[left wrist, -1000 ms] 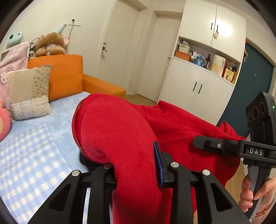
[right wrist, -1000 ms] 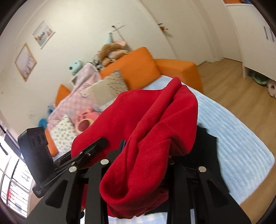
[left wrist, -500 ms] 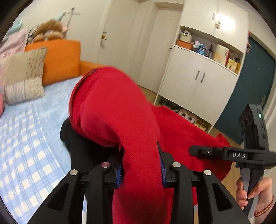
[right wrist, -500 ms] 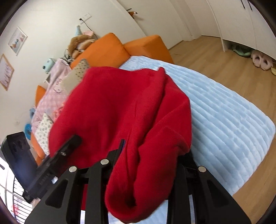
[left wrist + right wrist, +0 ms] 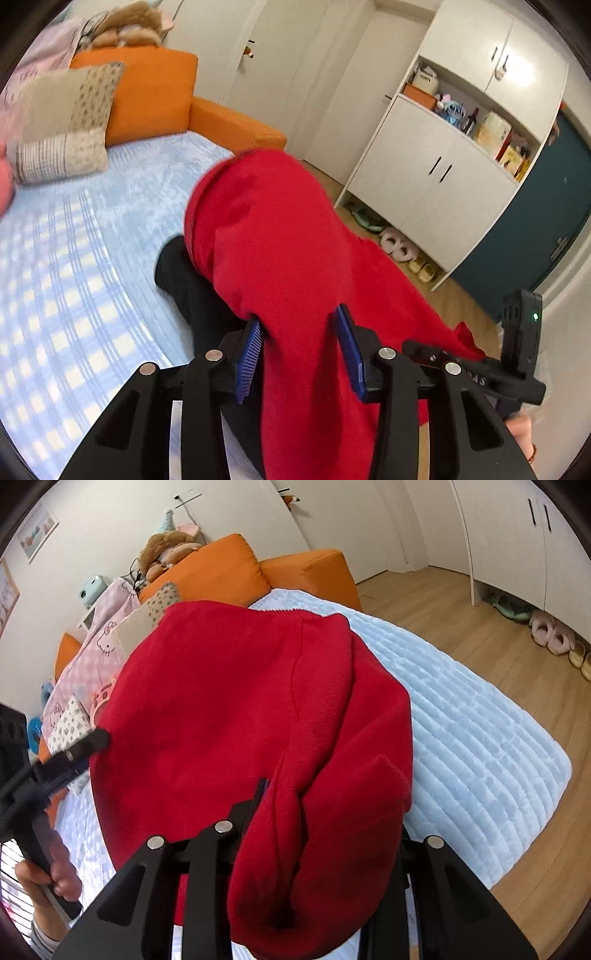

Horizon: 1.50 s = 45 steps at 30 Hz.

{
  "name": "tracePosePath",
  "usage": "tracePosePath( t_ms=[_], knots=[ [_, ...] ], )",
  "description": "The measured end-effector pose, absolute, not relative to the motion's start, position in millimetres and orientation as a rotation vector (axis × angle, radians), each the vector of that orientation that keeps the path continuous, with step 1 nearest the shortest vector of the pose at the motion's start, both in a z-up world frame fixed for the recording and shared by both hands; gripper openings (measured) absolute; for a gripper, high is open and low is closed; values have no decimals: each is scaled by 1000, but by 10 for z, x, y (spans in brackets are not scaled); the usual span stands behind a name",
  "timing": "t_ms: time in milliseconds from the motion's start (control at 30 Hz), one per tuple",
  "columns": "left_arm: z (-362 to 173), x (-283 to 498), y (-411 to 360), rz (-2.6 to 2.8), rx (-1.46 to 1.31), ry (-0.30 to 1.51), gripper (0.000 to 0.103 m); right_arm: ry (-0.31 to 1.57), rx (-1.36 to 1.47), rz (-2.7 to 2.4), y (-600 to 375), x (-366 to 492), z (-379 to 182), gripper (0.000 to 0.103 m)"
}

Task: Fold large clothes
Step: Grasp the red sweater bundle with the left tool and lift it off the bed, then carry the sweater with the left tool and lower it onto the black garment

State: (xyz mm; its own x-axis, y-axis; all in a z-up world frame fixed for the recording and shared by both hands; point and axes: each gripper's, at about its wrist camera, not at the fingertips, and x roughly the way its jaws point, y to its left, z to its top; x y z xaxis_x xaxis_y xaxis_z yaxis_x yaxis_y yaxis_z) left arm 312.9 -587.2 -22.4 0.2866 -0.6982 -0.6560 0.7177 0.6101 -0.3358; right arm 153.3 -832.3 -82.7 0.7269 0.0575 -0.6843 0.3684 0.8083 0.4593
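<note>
While both tools grip it, the red sweater [image 5: 280, 236] hangs bunched above the bed. Nearest the lens, the left tool [image 5: 303, 347] pinches a thick fold of red cloth between its blue pads [image 5: 249, 347], and the right tool [image 5: 325, 812] is clamped on another gathered roll of the same garment, its far finger buried in the fabric. Under the sweater, a black garment [image 5: 192, 291] lies on the bed's pale blue checked cover [image 5: 74, 258]. Beyond it, a beige patchwork pillow [image 5: 62, 122] leans against an orange cushion [image 5: 151, 96], with a pink Hello Kitty blanket [image 5: 92, 657] beside them and a brown plush toy [image 5: 166, 550] on top. Past the bed's edge runs a wooden floor [image 5: 461, 627]; slippers [image 5: 399, 247] sit beneath a white cabinet [image 5: 436, 173] whose open shelf holds boxes and bottles, next to a dark teal door [image 5: 535, 229].
</note>
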Motion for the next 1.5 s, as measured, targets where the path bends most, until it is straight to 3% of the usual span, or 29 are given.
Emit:
tracePosePath(
  t_ms=[233,400,467,567,700,833,1000,1067,1133,1333,1500],
  knots=[
    [67,3124,-5946,-928,101,833,45,733,639,-158,-8354,1516,-884,30],
    [460,3090,-6016,-967,102,696,64,726,610,-131,-8273,1545,-858,30],
    [498,3168,-6244,-994,150,711,65,722,602,-138,-8277,1557,-857,30],
    [273,3382,-6634,-964,292,766,65,718,617,-127,-8321,1544,-890,30],
    [-314,3817,-6825,-902,327,904,56,719,621,-110,-8374,1495,-948,32],
    [-837,3995,-6635,-899,235,964,56,737,646,-76,-8452,1509,-1050,41],
    [-992,4061,-6497,-905,202,953,56,747,601,-102,-8402,1654,-1090,54],
    [-963,4047,-6538,-891,228,943,56,761,586,-138,-8414,1652,-1078,69],
    [-935,4035,-6572,-886,251,935,56,792,573,-152,-8482,1578,-1044,77],
    [-915,4011,-6571,-891,232,938,57,746,440,-293,-8582,1196,-491,79],
    [-921,4051,-6524,-901,202,941,57,625,320,-230,-8283,1408,35,75]
  ],
)
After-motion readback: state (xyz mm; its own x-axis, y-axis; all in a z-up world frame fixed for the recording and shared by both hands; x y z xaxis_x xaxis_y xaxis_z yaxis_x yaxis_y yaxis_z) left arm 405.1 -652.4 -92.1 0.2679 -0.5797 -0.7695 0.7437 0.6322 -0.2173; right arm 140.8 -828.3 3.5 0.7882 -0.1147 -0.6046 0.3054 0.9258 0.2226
